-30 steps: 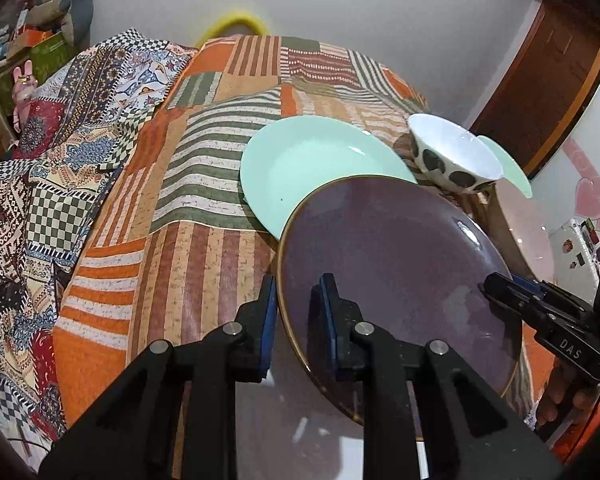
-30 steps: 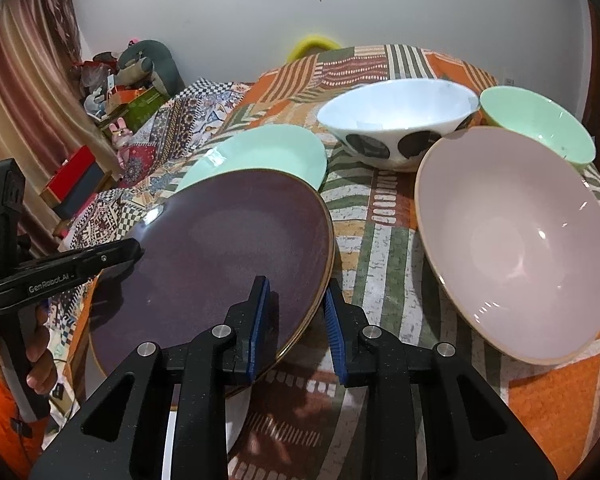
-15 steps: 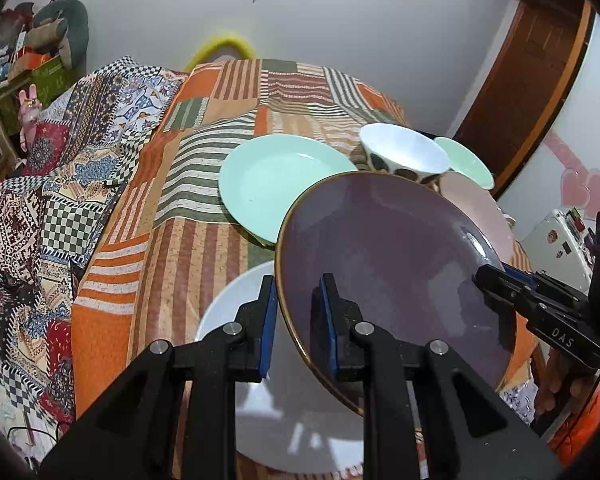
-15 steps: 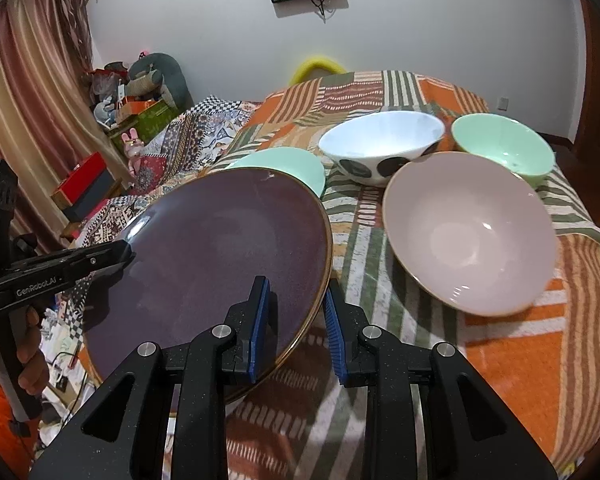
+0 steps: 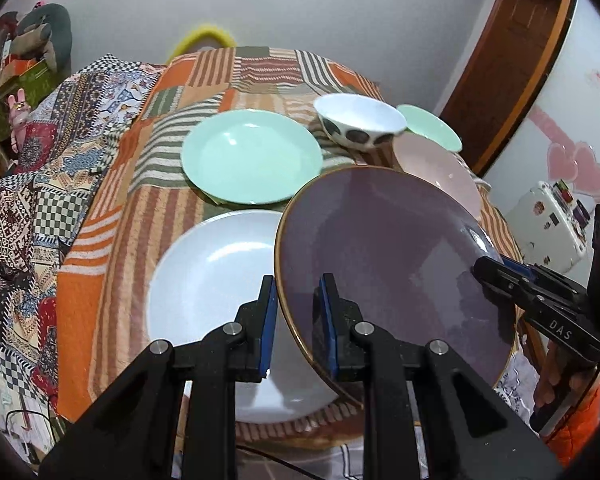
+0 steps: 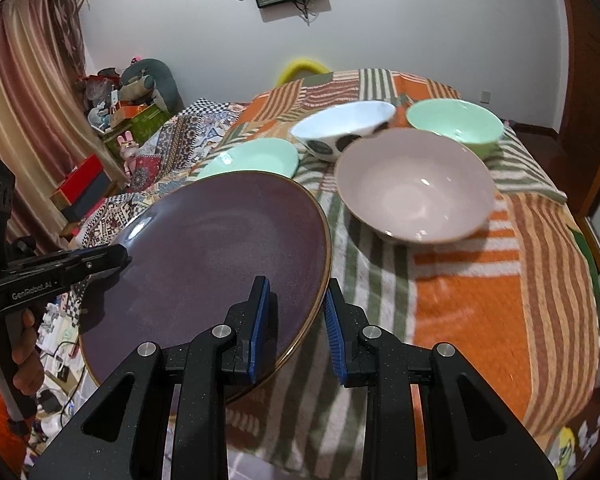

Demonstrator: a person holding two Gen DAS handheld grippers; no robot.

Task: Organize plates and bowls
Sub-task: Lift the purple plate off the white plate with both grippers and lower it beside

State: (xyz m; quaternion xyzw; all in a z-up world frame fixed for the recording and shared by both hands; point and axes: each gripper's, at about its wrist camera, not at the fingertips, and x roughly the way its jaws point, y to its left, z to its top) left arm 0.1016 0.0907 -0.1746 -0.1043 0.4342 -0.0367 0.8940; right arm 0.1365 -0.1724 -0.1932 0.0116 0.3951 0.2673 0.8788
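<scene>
left gripper [image 5: 298,320]: clamped on rim of glossy purple plate [image 5: 388,264], gold-edged, tilted, off the blanket
right gripper [image 6: 296,320]: clamped on opposite rim
white plate [image 5: 216,280]: 9 o'clock, left view only
pink bowl [image 6: 414,184]: smooth, 1 o'clock; striped woven blanket [image 6: 480,288]

1. Both grippers are matte black plastic. The left gripper [image 5: 297,320] and right gripper [image 6: 296,326] each have blue ribbed pads and four round silver screws on the finger links.
2. White lettering: "DAS" on the right one, "GenRobot.AI" on the left.
3. The person wears an orange sleeve [image 5: 580,432].
</scene>
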